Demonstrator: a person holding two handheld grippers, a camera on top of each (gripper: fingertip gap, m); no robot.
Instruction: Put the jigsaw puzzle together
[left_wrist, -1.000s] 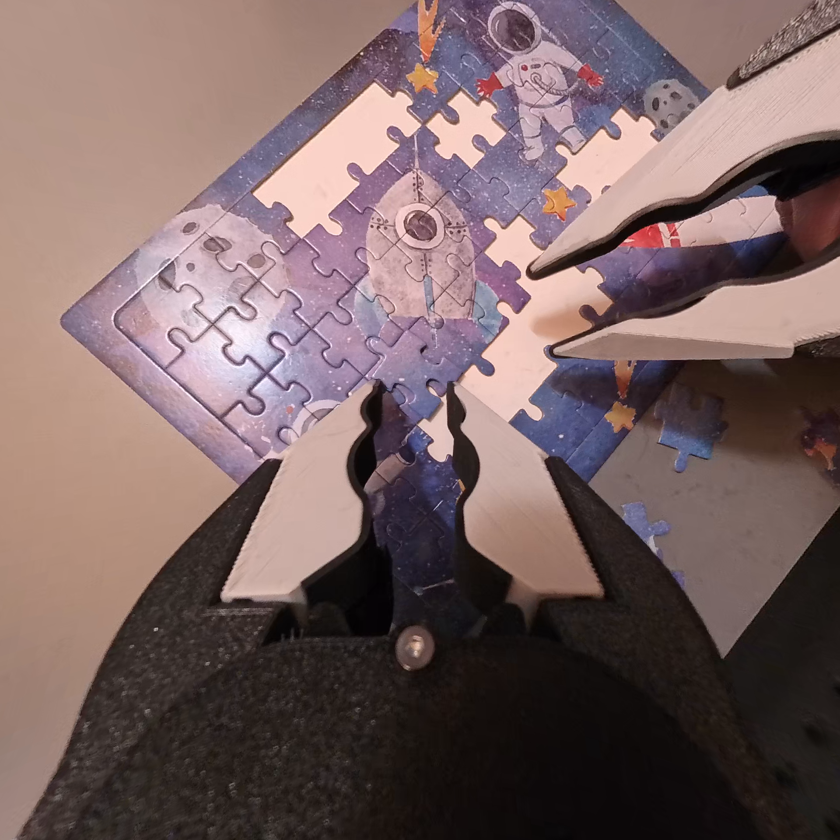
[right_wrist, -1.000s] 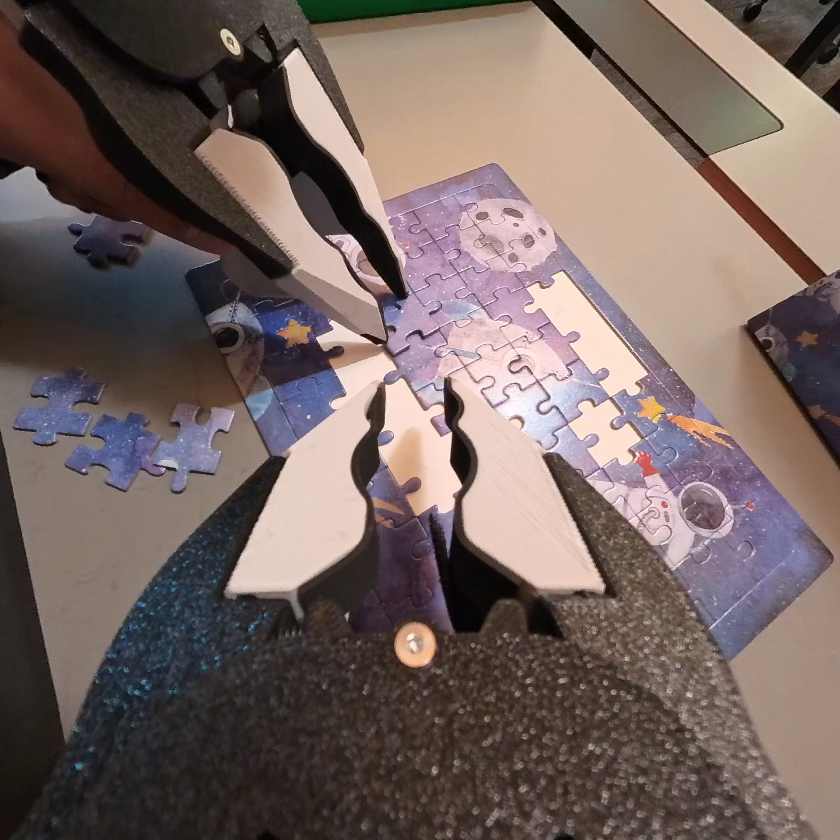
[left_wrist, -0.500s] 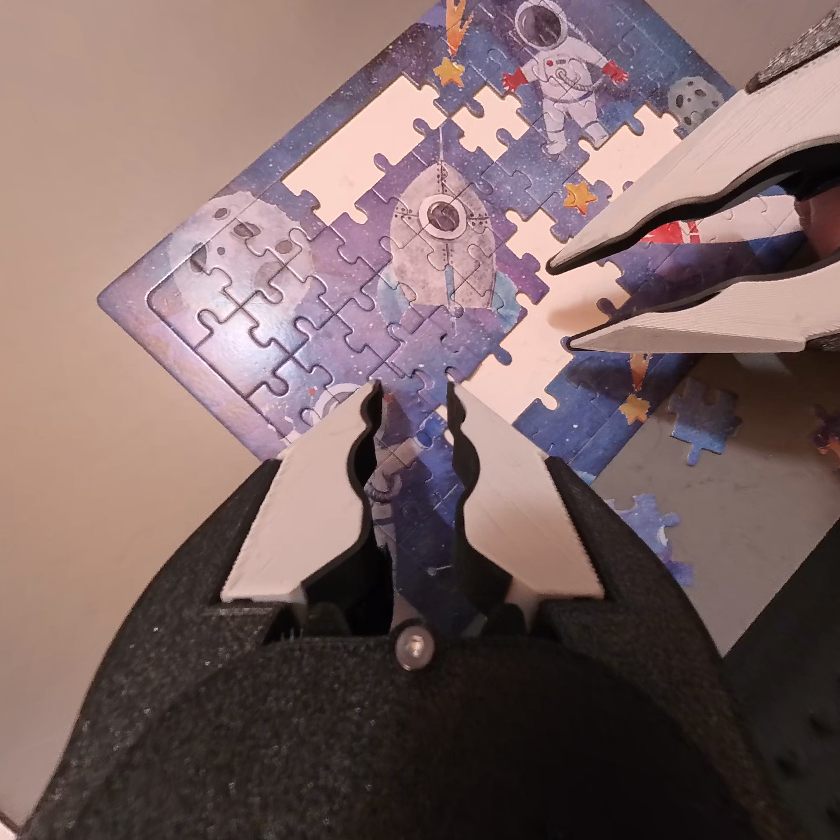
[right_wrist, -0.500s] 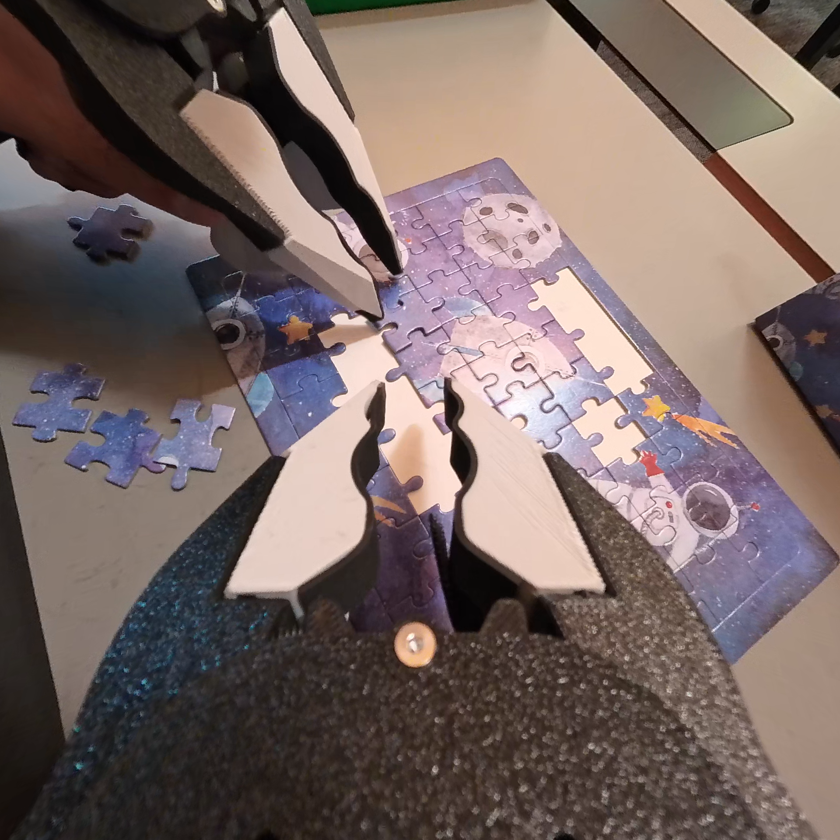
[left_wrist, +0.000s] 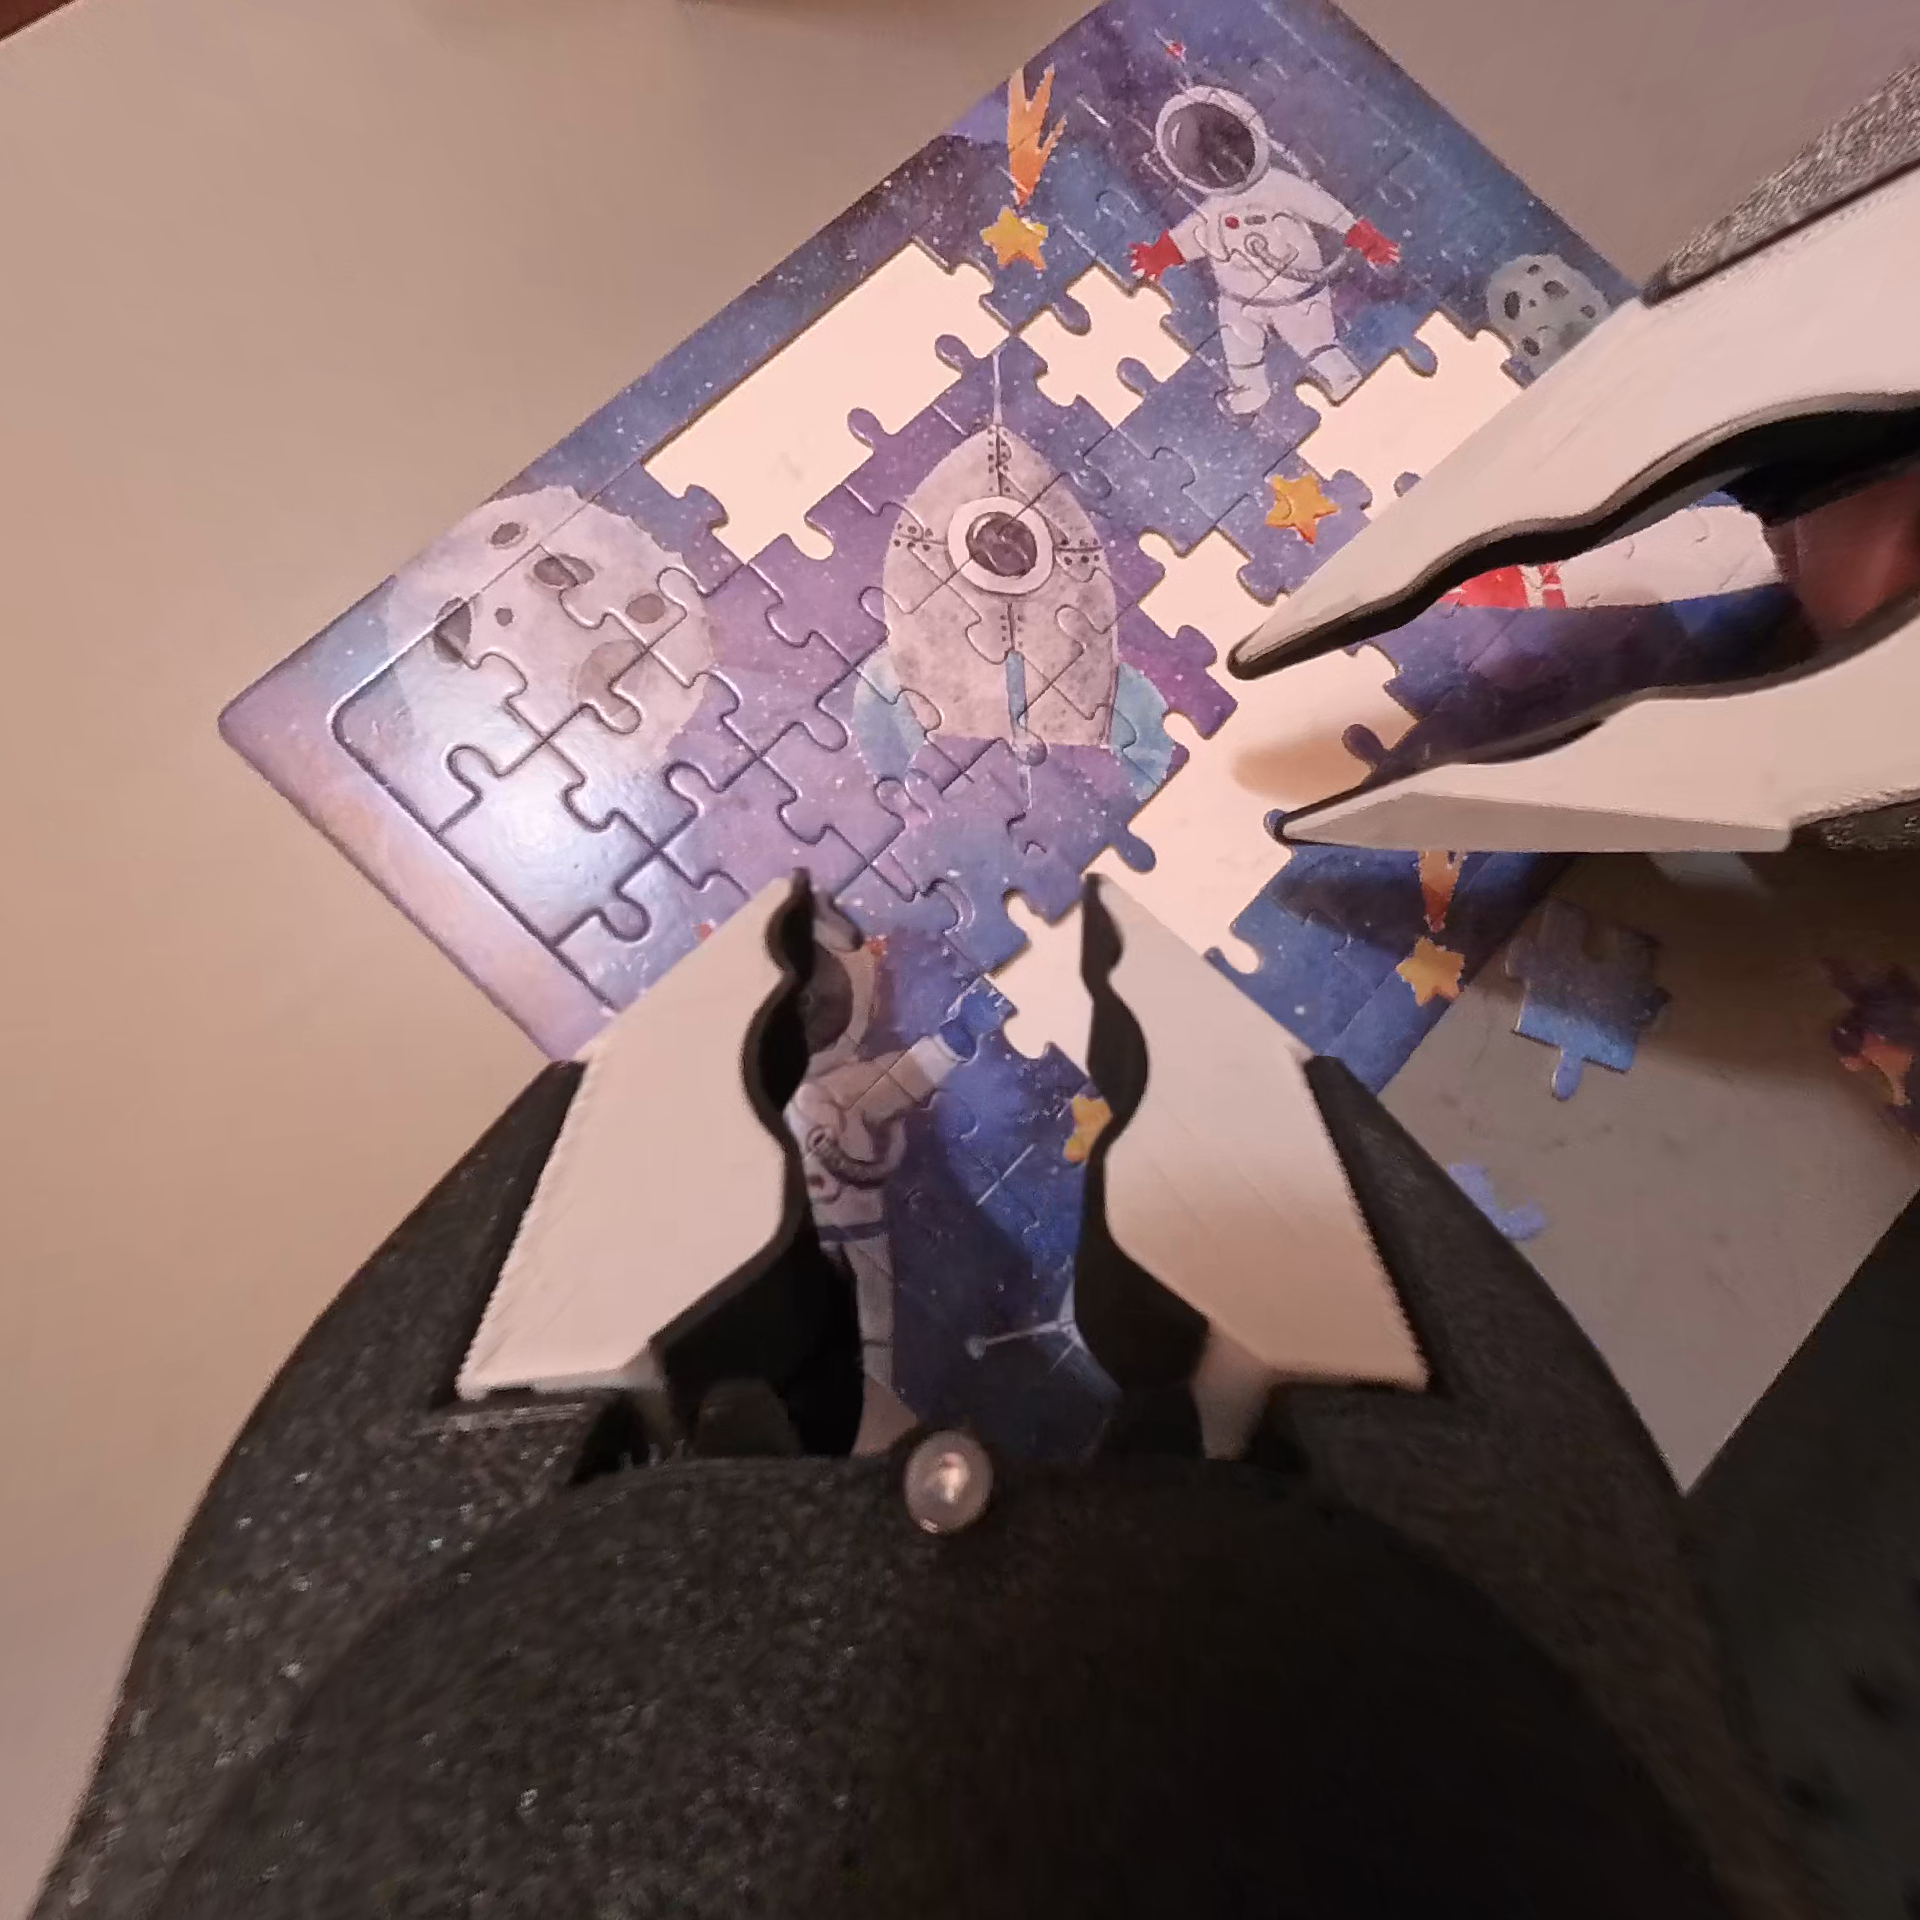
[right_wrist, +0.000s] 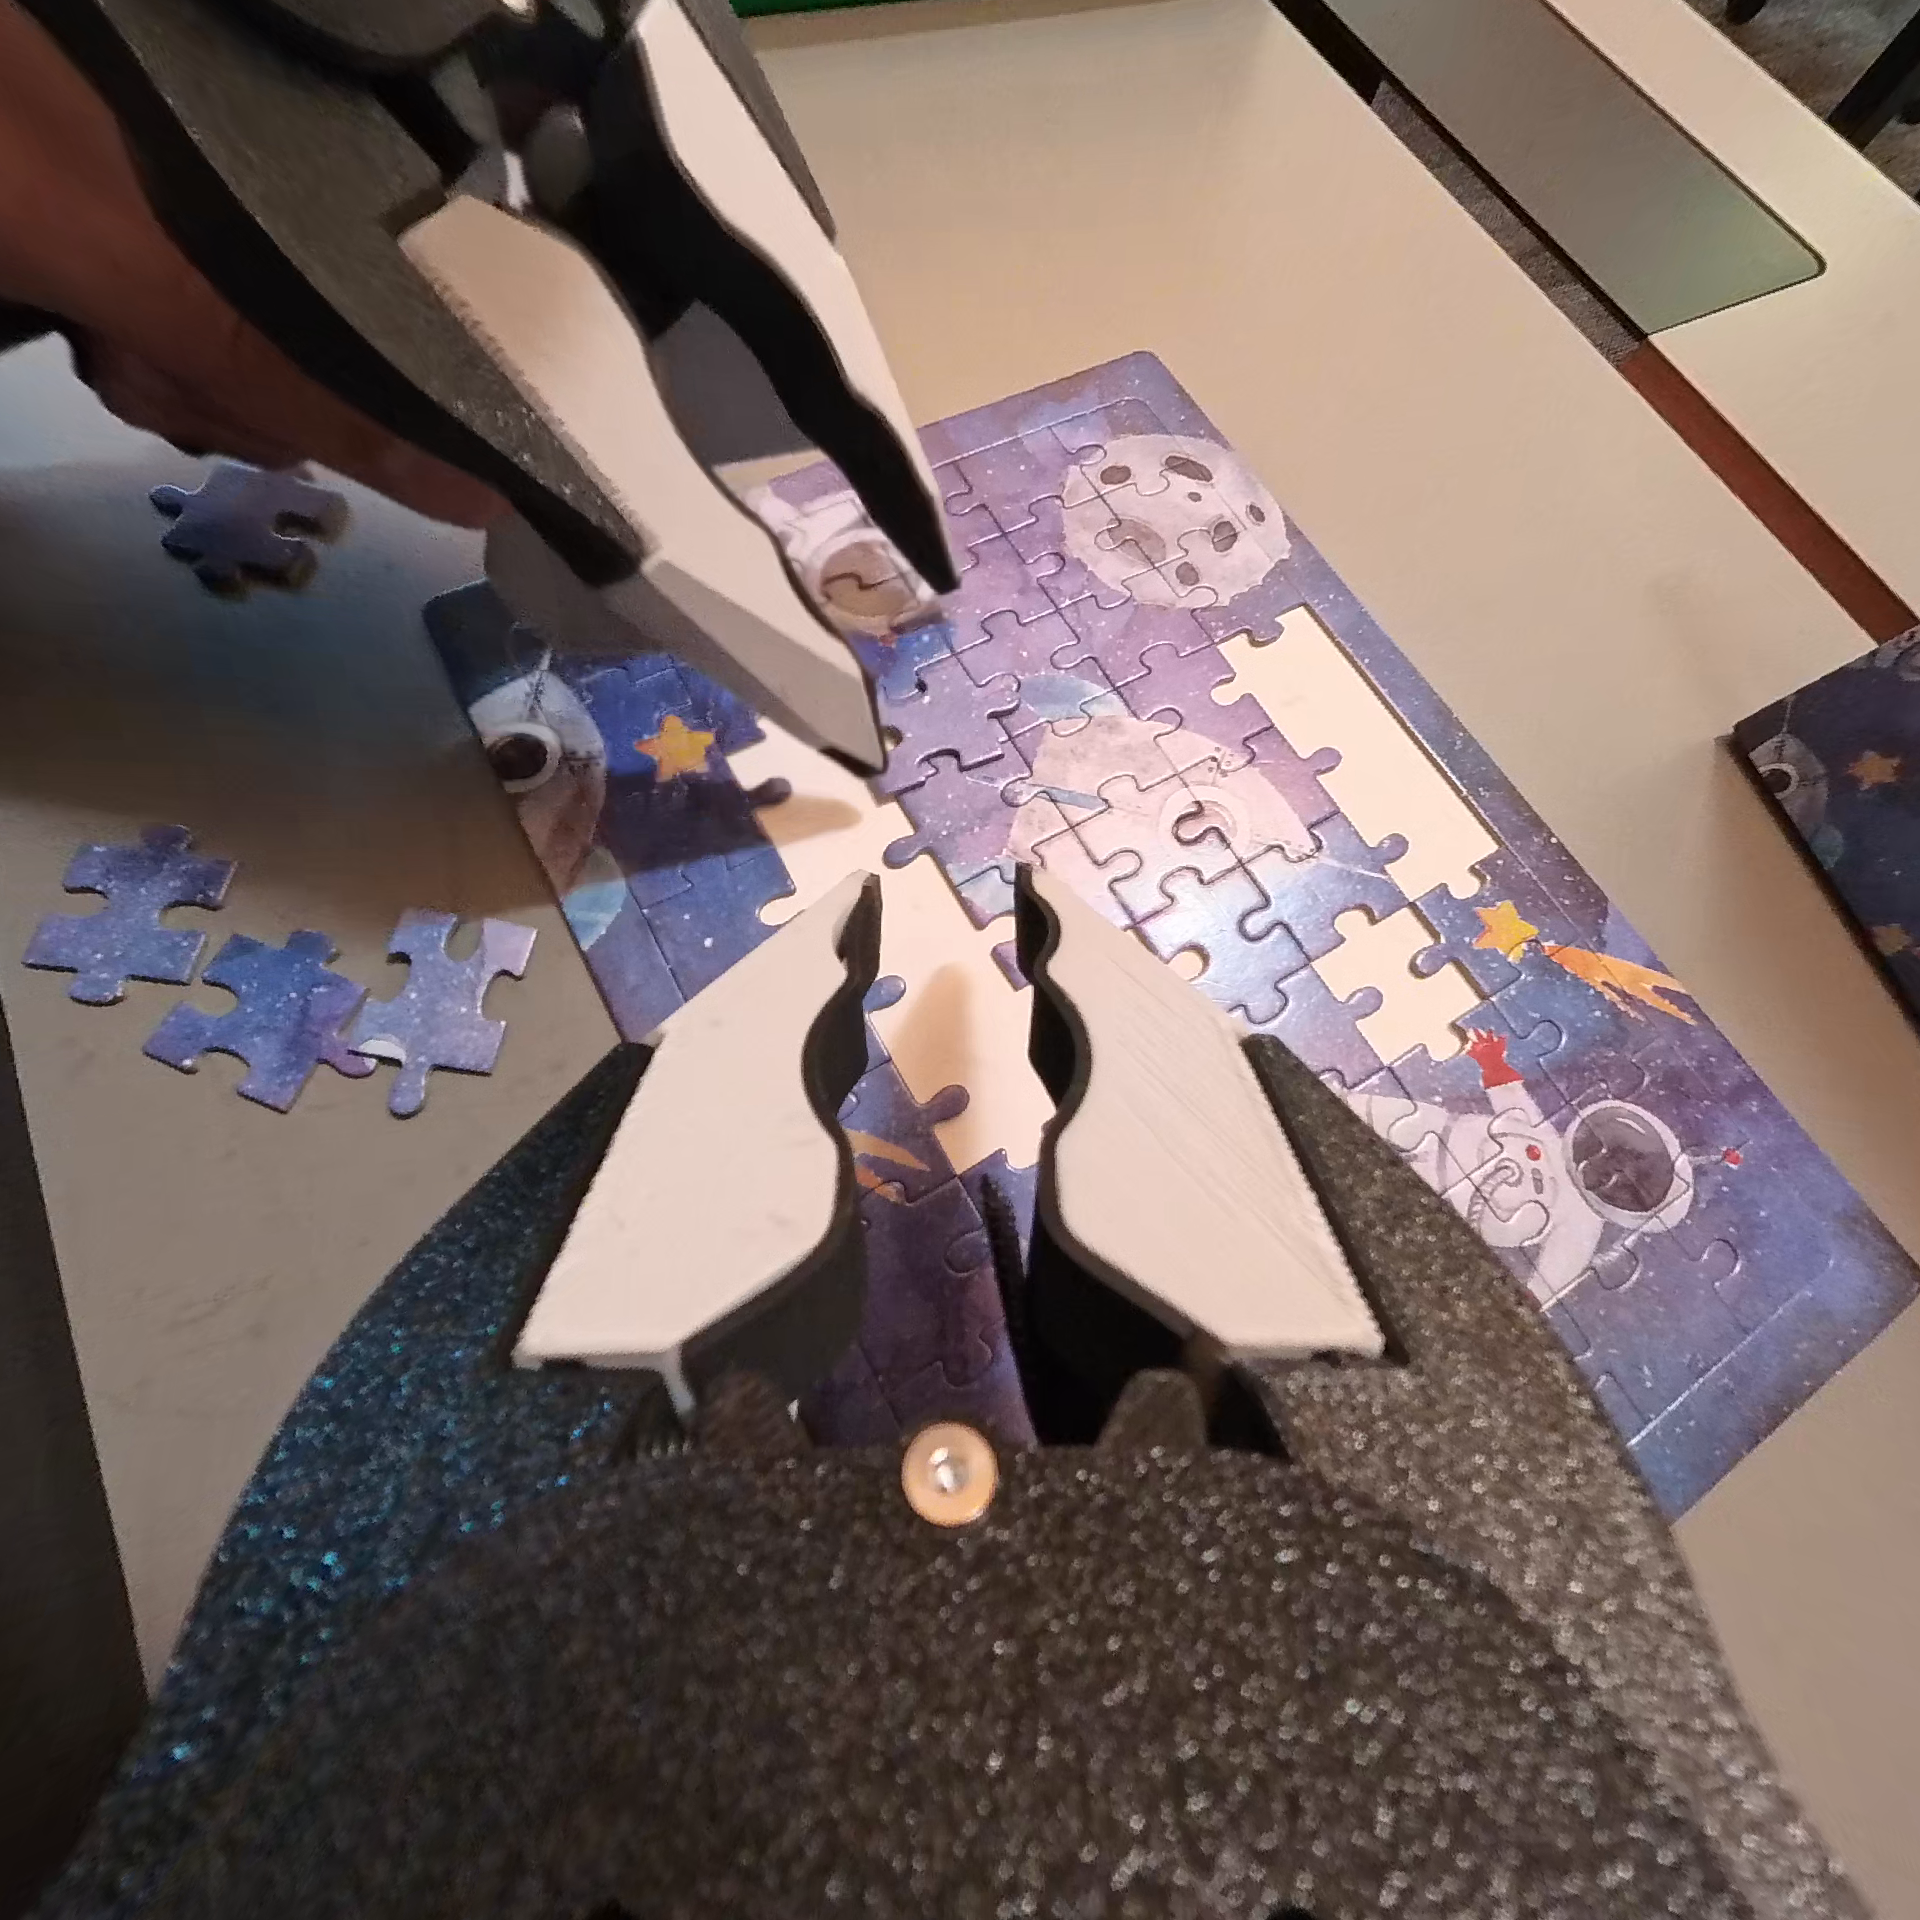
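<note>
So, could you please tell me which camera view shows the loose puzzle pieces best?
The right wrist view: three loose pieces lie unobstructed on the table left of the puzzle board, another farther back. The left wrist view catches only a few near its right edge.

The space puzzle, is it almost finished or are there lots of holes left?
Most of the puzzle looks done: the moon, the rocket and the astronauts are joined up. Several white gaps are left, the biggest in the middle. Both the left gripper and the right gripper are open and empty, above that middle gap. Loose pieces wait on the table beside the board, so quite a few are left to place.
</note>
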